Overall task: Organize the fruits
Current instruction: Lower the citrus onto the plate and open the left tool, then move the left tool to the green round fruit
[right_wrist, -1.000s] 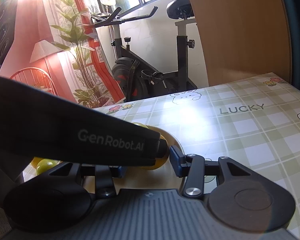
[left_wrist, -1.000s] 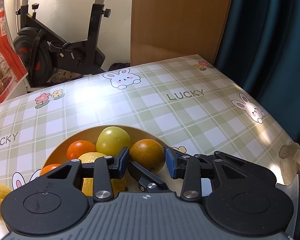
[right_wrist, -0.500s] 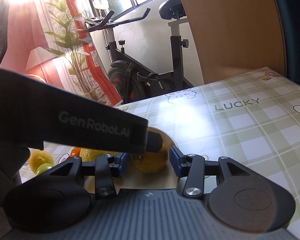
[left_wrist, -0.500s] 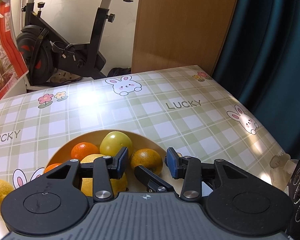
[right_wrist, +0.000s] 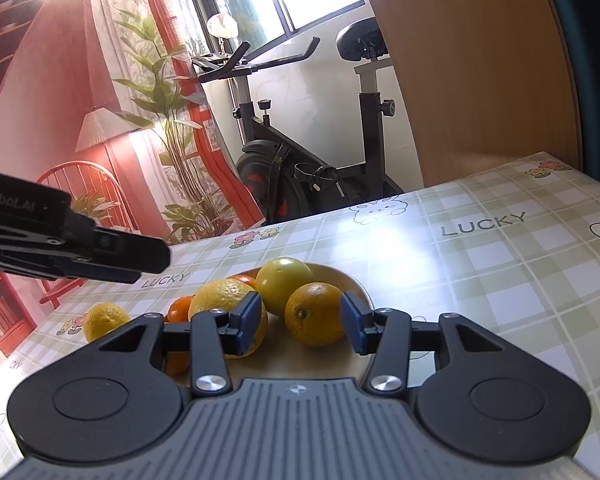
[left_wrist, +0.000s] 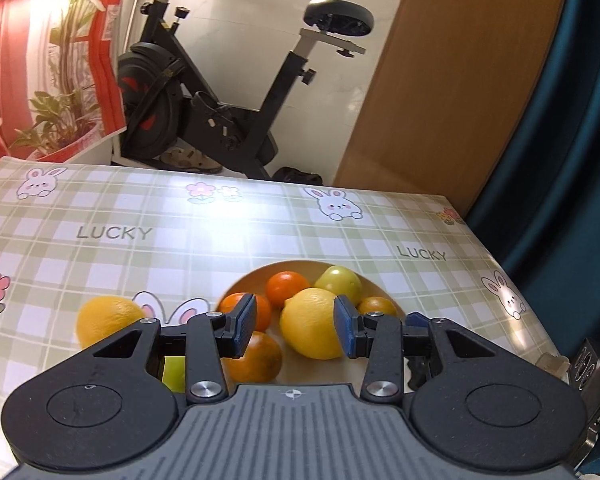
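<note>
Both the left gripper (left_wrist: 295,325) and the right gripper (right_wrist: 300,322) hover part-open and empty over the bowl (left_wrist: 374,286), centre frame, already holding most fruits. One lemon (left_wrist: 106,320) lies on the tablecloth (left_wrist: 260,232) at lower left, seemingly left to collect.

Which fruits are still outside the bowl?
The yellow citrus fruit lying alone on the tablecloth, left of the bowl; a green fruit shows partly behind the left gripper. All the rest are piled in the bowl.
</note>
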Motion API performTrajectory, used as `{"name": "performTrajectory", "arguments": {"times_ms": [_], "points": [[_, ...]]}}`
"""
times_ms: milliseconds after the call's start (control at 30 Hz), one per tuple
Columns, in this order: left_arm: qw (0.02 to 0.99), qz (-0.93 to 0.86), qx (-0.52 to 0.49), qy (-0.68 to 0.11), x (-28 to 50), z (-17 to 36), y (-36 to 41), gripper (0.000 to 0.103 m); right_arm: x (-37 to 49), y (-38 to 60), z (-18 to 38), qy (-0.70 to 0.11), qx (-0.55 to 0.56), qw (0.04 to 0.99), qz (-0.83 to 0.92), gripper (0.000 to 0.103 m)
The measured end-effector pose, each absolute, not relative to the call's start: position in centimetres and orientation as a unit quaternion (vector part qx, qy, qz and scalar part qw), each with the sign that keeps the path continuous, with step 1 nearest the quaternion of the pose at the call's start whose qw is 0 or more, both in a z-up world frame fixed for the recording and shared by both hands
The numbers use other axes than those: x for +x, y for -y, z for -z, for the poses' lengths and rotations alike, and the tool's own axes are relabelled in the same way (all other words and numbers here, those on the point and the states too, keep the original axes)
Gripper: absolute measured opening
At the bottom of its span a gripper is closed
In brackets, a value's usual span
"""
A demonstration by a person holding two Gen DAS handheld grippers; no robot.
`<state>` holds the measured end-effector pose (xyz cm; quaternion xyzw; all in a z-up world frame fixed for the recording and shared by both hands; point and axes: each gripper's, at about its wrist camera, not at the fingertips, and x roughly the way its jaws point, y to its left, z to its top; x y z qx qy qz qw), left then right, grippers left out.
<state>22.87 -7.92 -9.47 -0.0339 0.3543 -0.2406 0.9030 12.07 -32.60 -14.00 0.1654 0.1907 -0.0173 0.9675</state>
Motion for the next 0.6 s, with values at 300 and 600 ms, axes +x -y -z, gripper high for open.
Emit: {"name": "performTrajectory", "arguments": {"times_ms": [300, 600], "points": [[0.912, 0.196, -0.062, -0.355, 23.1, 8.8, 1.7, 0.044, 11.7, 32.6, 13.9, -0.197, 0.167, 0.966, 0.030, 0.048], [0.911, 0.190, -0.101, -0.351, 24.2, 8.8, -2.2, 0.044, 10.6, 31.8, 13.2, -0.225, 0.161, 0.960, 0.040, 0.048]]}}
